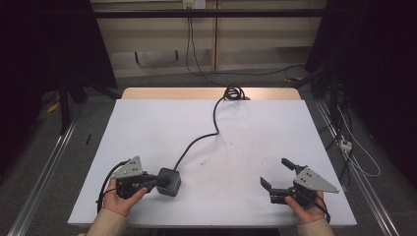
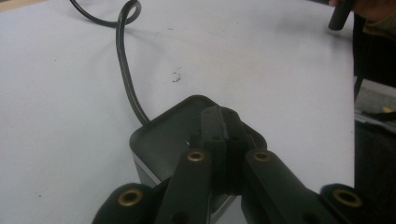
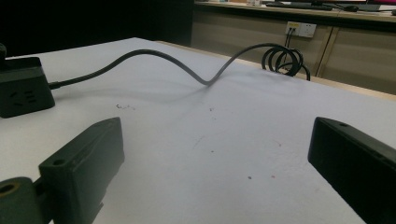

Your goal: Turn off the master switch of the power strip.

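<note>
Your left gripper [image 2: 224,135] has its jaws pressed together, nothing between them, and their tips rest on top of the power cube [image 2: 173,135], near the edge closest to you. In the high view the cube [image 1: 168,182] sits just ahead of that gripper [image 1: 156,181], touching its tips. The cube's cable [image 2: 126,74] leaves from the far side, away from your fingers, and runs across the white table [image 1: 255,128] to a coil [image 1: 232,92] at the far edge. Your right gripper [image 1: 276,176] is well apart from the cube, jaws spread wide and holding nothing. Looking along those open jaws [image 3: 215,154], you see the cube [image 3: 23,91] off to the left, beyond the left finger [image 3: 86,161], with the cable [image 3: 187,65] arching over the bare table between the fingers.
</note>
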`<state>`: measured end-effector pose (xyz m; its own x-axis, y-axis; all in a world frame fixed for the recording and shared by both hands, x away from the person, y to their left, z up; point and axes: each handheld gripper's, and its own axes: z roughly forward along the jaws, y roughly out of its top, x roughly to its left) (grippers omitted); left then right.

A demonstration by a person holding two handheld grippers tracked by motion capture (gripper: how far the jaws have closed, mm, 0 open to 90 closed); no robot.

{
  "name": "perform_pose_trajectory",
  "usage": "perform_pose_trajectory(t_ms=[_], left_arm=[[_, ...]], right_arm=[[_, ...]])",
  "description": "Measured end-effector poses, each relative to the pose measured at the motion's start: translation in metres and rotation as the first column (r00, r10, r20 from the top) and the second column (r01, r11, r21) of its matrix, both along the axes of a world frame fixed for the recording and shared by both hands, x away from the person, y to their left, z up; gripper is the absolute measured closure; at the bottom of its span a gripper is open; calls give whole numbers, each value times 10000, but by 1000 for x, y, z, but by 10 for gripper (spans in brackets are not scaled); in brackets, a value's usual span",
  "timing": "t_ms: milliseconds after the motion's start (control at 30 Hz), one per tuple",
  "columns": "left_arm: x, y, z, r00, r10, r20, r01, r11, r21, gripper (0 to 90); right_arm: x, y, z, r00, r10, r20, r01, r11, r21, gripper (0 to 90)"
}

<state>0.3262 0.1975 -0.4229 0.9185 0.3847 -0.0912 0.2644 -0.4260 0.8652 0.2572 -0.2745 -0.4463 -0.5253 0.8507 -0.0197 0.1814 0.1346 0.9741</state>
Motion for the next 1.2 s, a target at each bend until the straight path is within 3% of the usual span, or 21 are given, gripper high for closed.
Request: perform_pose_trajectory(t_ms=[100,233,333,433,633,967,1200], left_arm=[[-2,-2,2,9998,11,176,-14,9998,192,900],[-1,-1,0,9999,19,134,-20,10000,88,900],[-1,-1,2,9998,152,-99,-151,9999,27,900],[1,4,0,9992,222,-342,-235,9991,-364,900],[-1,11,1,9987,335,-384,-343,9992,-221,900],[-1,7,2,9994,292,-211,-296,9994,-178,900],[0,3,1,9994,190,-302,-195,9997,-169,900]], right_arm=[[0,0,0,10000,16,3,-16,10000,-2,34],[0,0,0,10000,-3,3,3,10000,4,34],[0,-1,1,10000,-13,64,13,10000,-18,34],[0,-2,1,10000,-3,52,3,10000,-3,34],[3,-2,0,10000,-25,-4,25,10000,-3,33],[3,0,0,10000,78,41,-77,10000,-63,33],[2,-2,0,10000,-34,5,34,10000,13,34]])
